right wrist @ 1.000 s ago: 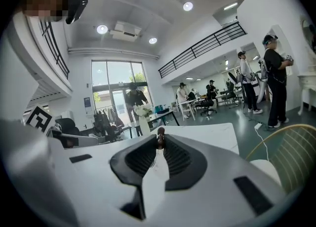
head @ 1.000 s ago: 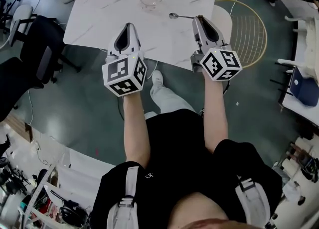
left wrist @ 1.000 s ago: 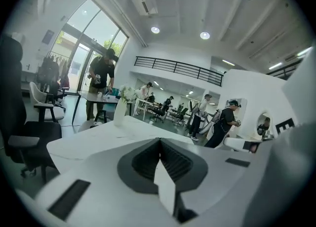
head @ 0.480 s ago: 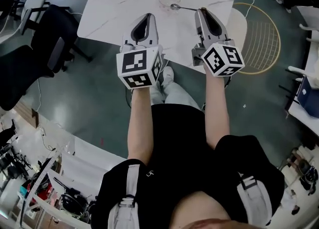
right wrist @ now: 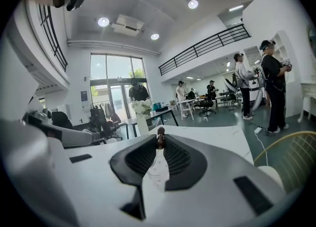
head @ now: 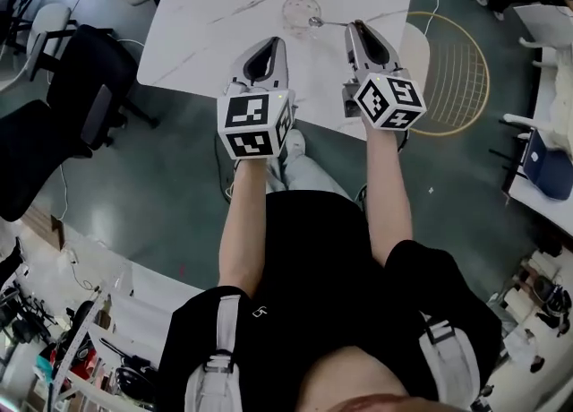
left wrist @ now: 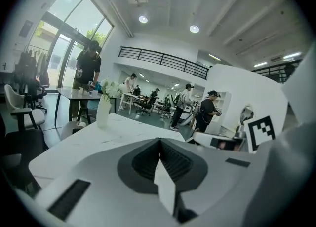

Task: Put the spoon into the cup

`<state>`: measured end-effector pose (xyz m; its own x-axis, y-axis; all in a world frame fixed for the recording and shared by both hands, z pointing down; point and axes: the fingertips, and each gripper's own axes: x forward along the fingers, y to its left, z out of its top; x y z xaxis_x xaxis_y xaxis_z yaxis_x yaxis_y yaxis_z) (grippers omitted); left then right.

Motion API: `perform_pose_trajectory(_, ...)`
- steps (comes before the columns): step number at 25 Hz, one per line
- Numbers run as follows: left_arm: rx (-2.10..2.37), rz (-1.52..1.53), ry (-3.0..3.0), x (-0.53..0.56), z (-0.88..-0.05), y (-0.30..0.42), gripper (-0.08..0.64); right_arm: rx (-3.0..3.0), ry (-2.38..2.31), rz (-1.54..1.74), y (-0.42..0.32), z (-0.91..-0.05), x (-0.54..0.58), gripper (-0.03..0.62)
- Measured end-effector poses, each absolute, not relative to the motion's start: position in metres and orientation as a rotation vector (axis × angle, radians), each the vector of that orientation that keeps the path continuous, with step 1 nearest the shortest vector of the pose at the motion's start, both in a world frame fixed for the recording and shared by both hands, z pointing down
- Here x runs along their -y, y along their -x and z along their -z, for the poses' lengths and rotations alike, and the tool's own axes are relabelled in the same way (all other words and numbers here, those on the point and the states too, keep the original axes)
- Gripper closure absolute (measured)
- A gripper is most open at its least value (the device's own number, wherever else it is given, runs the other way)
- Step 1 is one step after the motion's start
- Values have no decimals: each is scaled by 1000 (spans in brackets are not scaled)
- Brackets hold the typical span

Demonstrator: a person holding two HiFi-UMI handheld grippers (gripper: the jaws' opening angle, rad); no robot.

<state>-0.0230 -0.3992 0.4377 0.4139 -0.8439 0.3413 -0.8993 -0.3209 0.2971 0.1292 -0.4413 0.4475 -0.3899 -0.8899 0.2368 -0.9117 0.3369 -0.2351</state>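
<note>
1. spoon [head: 324,22] is lying roughly level in the upper centre of the head view. its bowl is reaching left to the right rim of the cup [head: 295,9]. can't tell if it is over the opening or just beside it.
2. cup is standing upright on the white table [head: 224,16]. it is clear glass, so the contents are hard to read.
3. right gripper [head: 355,27] is clamping the spoon's handle tip. the dark end is showing between the jaw tips [right wrist: 160,138]. holding the far end is probably buying reach to the cup.
4. left gripper [head: 274,43] is sitting closed and empty [left wrist: 159,142], lower left of the cup. it looks to be keeping clear of the spoon's path.
5. judging the spoon is not in yet, and the bowl is needing a tip-down over the opening.
</note>
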Motion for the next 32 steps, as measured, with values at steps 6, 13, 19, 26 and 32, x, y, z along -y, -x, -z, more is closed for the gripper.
perform_pose_trajectory(6,1531,-219,-2210,405,-435,45,548,2493,-1564,-516,-110,-473,483,541)
perform_pose_trajectory(13,1582,-282,-2113,390,-459,69,548,2419,-1423,-554,-92,-529,508,541)
perform_pose_trajectory(19,1622,-284,-2069,385,-472,90,548,2391,-1366,-571,-73,-558,513,541)
perform_pose_trajectory(26,1637,-273,-2070,385,-465,100,548,2358,-1375,-580,-68,-568,513,540)
perform_pose_trajectory(32,1648,-327,-2118,385,-458,95,548,2294,-1438,-544,-80,-576,515,534)
